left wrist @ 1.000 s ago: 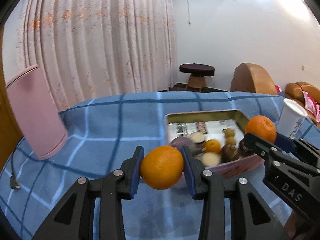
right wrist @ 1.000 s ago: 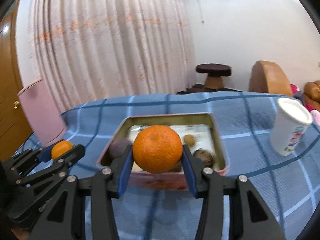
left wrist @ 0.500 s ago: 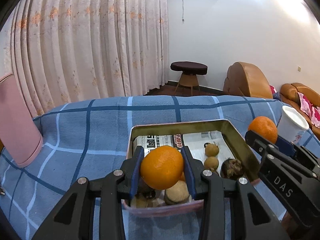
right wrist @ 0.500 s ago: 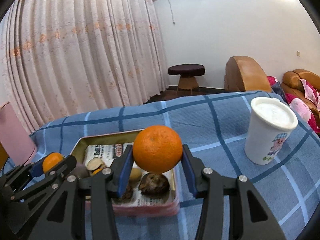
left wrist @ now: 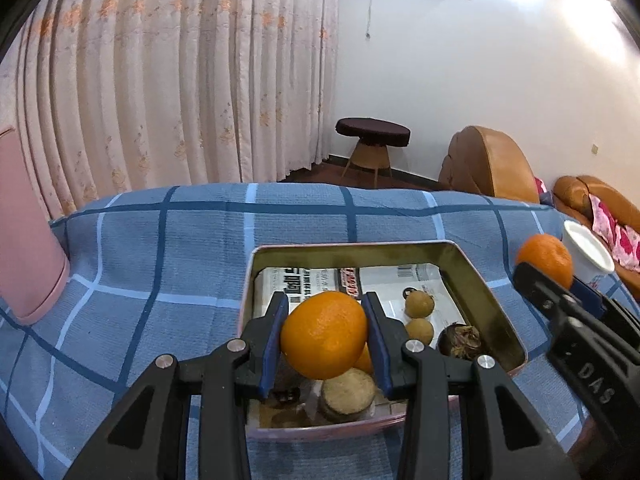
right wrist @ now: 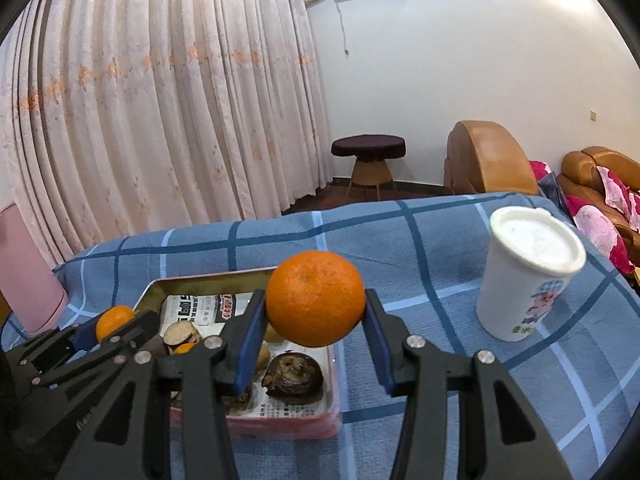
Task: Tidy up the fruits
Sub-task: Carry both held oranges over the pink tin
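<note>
My left gripper (left wrist: 325, 332) is shut on an orange (left wrist: 324, 336) and holds it over the near part of the pink metal tin (left wrist: 476, 276). The tin is lined with newspaper and holds two small tan fruits (left wrist: 418, 305), a dark dried fruit (left wrist: 460, 340) and a cut round fruit (left wrist: 348, 394). My right gripper (right wrist: 316, 320) is shut on a second orange (right wrist: 315, 298), held above the tin's right side (right wrist: 334, 396). The right gripper also shows at the right of the left wrist view (left wrist: 560, 280).
A white lidded paper cup (right wrist: 528, 276) stands on the blue checked tablecloth (left wrist: 160, 264) to the right of the tin. A pink cylinder (left wrist: 24, 240) stands at the far left. A stool and sofas are behind the table.
Both grippers moved right with their oranges. The left one went from beside the tin to over it; the right one shifted from the tin's middle toward its right side, nearer the cup.
</note>
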Demonstrator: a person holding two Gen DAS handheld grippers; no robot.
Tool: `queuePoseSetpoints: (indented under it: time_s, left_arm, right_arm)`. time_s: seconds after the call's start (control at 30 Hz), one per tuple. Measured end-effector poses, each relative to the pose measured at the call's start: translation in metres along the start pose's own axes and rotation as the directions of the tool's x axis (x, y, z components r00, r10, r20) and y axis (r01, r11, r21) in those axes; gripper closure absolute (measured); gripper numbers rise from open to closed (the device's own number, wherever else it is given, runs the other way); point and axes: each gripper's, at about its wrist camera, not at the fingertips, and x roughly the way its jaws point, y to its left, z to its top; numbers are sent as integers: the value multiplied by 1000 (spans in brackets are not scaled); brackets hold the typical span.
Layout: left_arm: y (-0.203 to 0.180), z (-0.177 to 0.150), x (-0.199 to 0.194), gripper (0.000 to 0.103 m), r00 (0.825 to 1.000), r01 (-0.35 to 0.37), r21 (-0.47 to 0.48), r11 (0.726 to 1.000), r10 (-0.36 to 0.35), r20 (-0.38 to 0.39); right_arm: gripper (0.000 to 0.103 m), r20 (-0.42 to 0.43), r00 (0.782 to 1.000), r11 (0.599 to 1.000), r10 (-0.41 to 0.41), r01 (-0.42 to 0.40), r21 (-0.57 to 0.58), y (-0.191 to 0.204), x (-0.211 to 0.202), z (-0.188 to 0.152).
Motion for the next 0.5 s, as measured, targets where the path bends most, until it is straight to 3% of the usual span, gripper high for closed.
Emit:
queuePoseSetpoints:
  time_s: [0.17, 0.37, 0.5]
  left_arm:
    - [5, -4, -3, 63, 1000, -22, 0, 1000, 22, 7]
    - [3, -9, -5, 63, 999, -31, 20, 999, 30, 12]
    - [6, -8, -3, 63, 1000, -25, 21, 999, 25, 6]
  right_arm:
    - [53, 4, 1000, 1000, 10, -10, 9, -1, -7, -2]
    - [53, 21, 999, 998, -24, 26, -60, 12, -10, -6]
    - [53, 0, 1000, 999, 6, -6, -33, 9, -7, -7]
